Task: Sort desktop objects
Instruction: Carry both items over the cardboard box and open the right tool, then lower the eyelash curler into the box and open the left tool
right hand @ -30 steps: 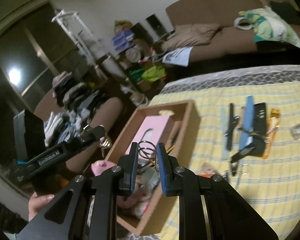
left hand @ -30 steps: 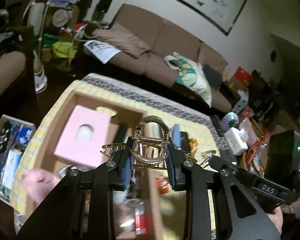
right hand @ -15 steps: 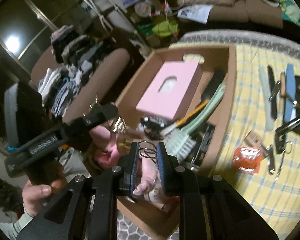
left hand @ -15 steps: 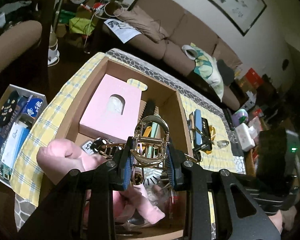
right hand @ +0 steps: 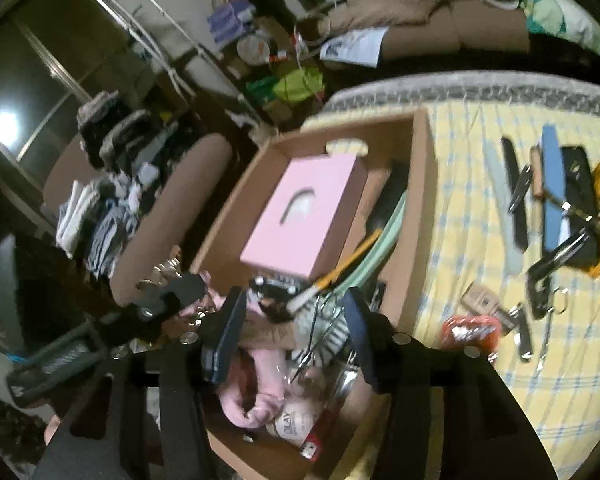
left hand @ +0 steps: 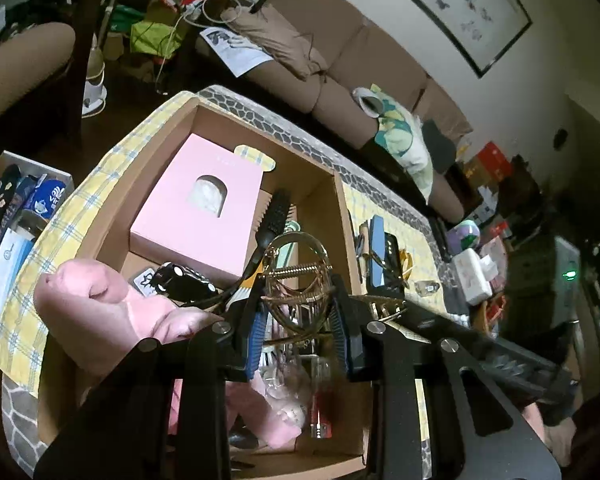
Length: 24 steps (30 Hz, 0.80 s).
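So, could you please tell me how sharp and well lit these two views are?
Left wrist view: fairly sharp, the gold hair clip and pink box crisp, room dim at the fisheye edges. Right wrist view: motion-blurred, the cardboard box smeared, a bright glare spot at left.

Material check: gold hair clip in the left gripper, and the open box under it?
Gold hair clip: looks like metal wire with a polished gold finish; it glints and has a coiled spring. Could be plated, can't tell. The left gripper is shut on it.
Open box: corrugated cardboard by the look, matte plain brown, with thin flat walls and raw cut edges.
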Available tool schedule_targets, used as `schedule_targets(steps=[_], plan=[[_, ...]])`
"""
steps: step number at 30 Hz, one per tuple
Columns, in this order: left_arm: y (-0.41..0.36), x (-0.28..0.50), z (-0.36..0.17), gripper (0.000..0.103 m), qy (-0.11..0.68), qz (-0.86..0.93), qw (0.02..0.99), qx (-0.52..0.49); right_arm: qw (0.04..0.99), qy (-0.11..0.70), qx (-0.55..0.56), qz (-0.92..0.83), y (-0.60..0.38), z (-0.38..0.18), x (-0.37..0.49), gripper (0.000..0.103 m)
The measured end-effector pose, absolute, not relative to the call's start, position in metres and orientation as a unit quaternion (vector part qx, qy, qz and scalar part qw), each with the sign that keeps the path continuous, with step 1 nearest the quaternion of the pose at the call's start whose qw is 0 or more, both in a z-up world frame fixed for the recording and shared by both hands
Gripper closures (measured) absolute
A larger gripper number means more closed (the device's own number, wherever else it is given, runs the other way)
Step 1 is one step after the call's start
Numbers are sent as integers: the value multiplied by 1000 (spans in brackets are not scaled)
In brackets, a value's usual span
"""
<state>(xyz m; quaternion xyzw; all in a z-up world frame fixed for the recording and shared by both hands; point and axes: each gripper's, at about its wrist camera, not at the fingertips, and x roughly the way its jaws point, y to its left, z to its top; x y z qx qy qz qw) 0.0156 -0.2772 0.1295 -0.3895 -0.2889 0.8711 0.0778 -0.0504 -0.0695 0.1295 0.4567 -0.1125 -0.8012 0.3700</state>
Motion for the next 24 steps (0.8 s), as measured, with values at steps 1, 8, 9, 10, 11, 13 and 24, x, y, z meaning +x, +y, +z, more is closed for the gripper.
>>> schedule_targets(steps=[1, 8, 9, 10, 11, 13, 24], plan=[[-276, 14, 128, 76, -289, 870, 79, -393, 368, -116, 451, -805, -65, 133, -51, 42], [-264, 17, 129, 76, -274, 872, 90, -395, 346, -113, 437, -822, -38, 146, -50, 40], [-260, 18, 129, 76, -271, 872, 93, -397, 345, -115, 437, -823, -34, 147, -50, 40], [-255, 18, 129, 76, -264, 871, 99, -402, 342, -116, 435, -824, -31, 148, -50, 40], [-251, 17, 128, 75, -258, 871, 102, -406, 341, -116, 435, -825, -28, 149, -50, 39], [-240, 16, 125, 73, -227, 870, 109, -425, 340, -114, 435, -826, -22, 150, -49, 39], [-265, 25, 131, 43, -184, 896, 62, -400, 335, -111, 435, -828, -5, 149, -50, 35]])
